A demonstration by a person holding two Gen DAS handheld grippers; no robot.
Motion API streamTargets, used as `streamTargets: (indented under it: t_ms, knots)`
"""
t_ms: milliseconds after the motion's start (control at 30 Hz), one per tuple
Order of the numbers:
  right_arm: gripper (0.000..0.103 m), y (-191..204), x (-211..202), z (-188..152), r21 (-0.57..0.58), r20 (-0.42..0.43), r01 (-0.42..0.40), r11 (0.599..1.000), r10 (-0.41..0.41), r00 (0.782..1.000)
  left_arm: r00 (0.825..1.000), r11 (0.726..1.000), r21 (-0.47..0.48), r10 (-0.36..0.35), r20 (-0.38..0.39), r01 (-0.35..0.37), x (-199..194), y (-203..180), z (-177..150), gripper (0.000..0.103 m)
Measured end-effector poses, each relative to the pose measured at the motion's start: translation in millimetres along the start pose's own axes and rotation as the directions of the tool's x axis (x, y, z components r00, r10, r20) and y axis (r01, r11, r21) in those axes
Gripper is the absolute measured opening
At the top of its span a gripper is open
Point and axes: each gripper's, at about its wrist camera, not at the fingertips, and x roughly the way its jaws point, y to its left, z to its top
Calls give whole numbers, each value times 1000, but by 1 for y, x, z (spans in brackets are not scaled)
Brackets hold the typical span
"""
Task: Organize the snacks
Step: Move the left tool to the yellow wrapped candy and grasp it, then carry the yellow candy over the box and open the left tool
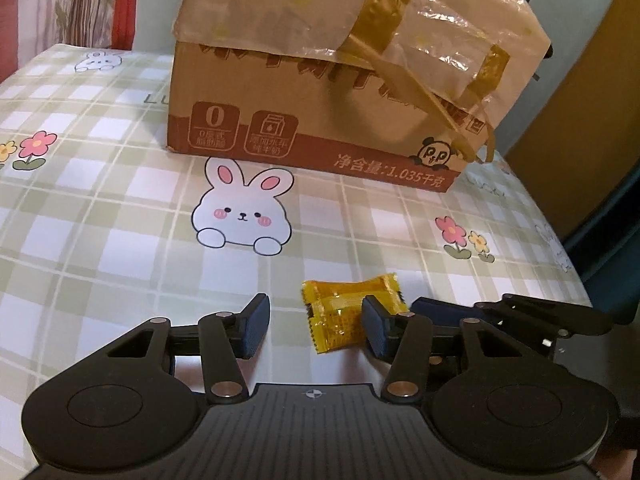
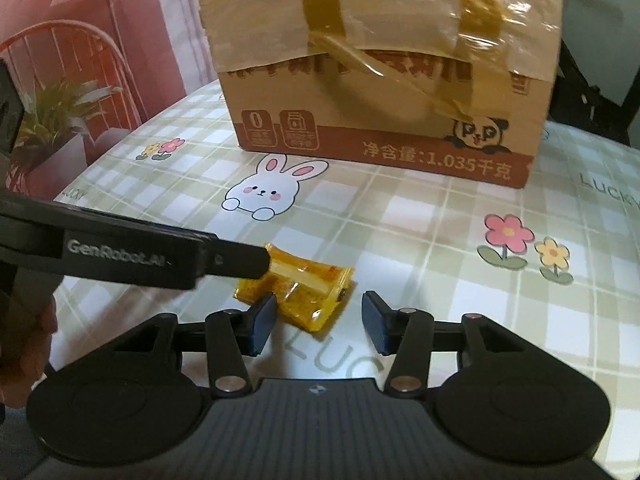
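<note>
We held both the left gripper [image 1: 316,322] and right gripper [image 2: 319,322] with jaws apart around the yellow wrapped snacks [image 1: 340,312], near the taped cardboard box [image 1: 332,92].

A small snack in a crinkled yellow-orange translucent plastic wrapper [image 1: 343,314] [image 2: 298,290] lies flat on the checked tablecloth [image 1: 120,240] [image 2: 440,240], well short of the taped brown cardboard box [image 1: 340,92] [image 2: 384,80].

A green-and-white checked tablecloth [image 1: 100,216] printed with white rabbits and pink flowers covers the tabletop; past its far left edge stands a red-and-white panel [image 2: 132,40] beside a green potted plant [image 2: 56,116], and off the right edge an ochre wall [image 1: 592,120]
</note>
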Motion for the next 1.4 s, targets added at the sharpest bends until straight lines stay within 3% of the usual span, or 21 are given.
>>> streamTargets:
  t_ms: [100, 233, 433, 733, 1400]
  knots:
    - [46, 4, 5, 1, -26, 2, 8, 1000, -8, 1000, 1000, 1000, 5, -17, -3, 17, 3, -3, 1, 50]
    - [46, 10, 7, -2, -72, 12, 12, 997, -11, 1000, 999, 999, 10, -34, -15, 35, 7, -7, 1, 38]
    - [44, 15, 9, -3, -94, 17, 6, 996, -5, 1000, 999, 999, -2, -34, -19, 34, 8, -5, 2, 32]
    - [28, 14, 7, -2, -80, 31, -4, 997, 7, 999, 999, 999, 1, -39, -8, 39, 3, -4, 4, 32]
    - [26, 11, -9, 2, -58, 95, -6, 998, 11, 995, 998, 998, 32, -47, 34, 46, -17, -10, 9, 32]
